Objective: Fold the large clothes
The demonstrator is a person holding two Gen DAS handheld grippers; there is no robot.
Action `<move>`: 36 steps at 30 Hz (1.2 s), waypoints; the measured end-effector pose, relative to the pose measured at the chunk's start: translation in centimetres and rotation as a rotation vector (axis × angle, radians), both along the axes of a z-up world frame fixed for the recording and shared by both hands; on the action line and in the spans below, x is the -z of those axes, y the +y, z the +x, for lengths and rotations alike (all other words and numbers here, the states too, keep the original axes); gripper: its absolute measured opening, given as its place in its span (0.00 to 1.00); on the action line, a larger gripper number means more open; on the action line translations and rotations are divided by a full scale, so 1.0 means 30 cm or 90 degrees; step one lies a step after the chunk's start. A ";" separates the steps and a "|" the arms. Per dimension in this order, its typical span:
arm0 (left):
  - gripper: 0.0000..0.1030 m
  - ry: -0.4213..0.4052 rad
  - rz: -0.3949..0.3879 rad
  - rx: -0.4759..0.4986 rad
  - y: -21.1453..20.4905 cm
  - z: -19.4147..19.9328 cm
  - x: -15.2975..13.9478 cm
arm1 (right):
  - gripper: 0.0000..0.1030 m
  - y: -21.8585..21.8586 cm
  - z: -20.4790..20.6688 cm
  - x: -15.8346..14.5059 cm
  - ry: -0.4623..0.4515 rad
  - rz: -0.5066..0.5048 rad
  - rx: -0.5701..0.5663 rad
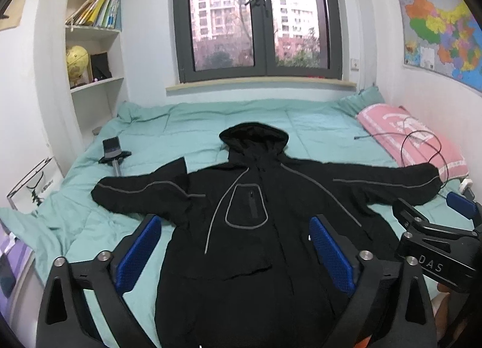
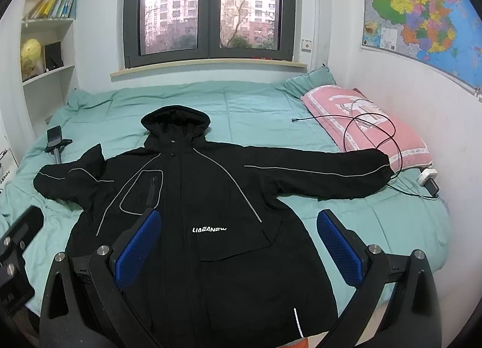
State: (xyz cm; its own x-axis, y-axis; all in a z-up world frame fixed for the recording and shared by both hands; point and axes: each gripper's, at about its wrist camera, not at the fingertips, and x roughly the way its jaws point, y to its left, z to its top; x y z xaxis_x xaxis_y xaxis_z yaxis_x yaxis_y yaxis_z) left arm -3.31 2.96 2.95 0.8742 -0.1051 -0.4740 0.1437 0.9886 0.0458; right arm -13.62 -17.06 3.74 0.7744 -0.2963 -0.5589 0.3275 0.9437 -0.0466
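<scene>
A large black hooded jacket (image 1: 247,221) (image 2: 192,197) with grey piping lies face up on the teal bed cover (image 1: 186,125) (image 2: 241,101), hood toward the window, both sleeves spread wide. Its left sleeve end is bunched and partly folded over. My left gripper (image 1: 238,227) hovers open above the jacket's lower body, blue pads wide apart, nothing between them. My right gripper (image 2: 239,221) also stands open above the jacket's lower front near the white lettering. The right gripper's black body (image 1: 436,245) shows at the right edge of the left wrist view.
A pink pillow (image 2: 367,125) with a black cable (image 2: 373,131) and a charger (image 2: 429,180) lies at the bed's right. A phone on a stand (image 1: 113,152) rests at the left. Bookshelves (image 1: 93,46) stand left, a window behind, a wall map (image 2: 421,16) on the right.
</scene>
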 end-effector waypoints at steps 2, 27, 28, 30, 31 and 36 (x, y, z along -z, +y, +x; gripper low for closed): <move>0.93 -0.011 -0.017 -0.002 0.022 0.019 0.006 | 1.00 0.007 0.004 0.002 0.002 -0.003 0.004; 0.94 0.098 -0.020 -0.076 0.177 0.265 0.151 | 1.00 0.085 0.241 0.137 0.062 0.010 -0.041; 0.94 0.098 -0.020 -0.077 0.178 0.268 0.159 | 1.00 0.090 0.248 0.136 0.063 0.010 -0.043; 0.94 0.097 -0.022 -0.078 0.178 0.266 0.163 | 1.00 0.099 0.260 0.138 0.062 0.007 -0.047; 0.94 0.097 -0.024 -0.078 0.179 0.268 0.164 | 1.00 0.103 0.265 0.138 0.062 0.005 -0.048; 0.94 0.099 -0.028 -0.078 0.180 0.282 0.166 | 1.00 0.118 0.281 0.141 0.065 0.001 -0.052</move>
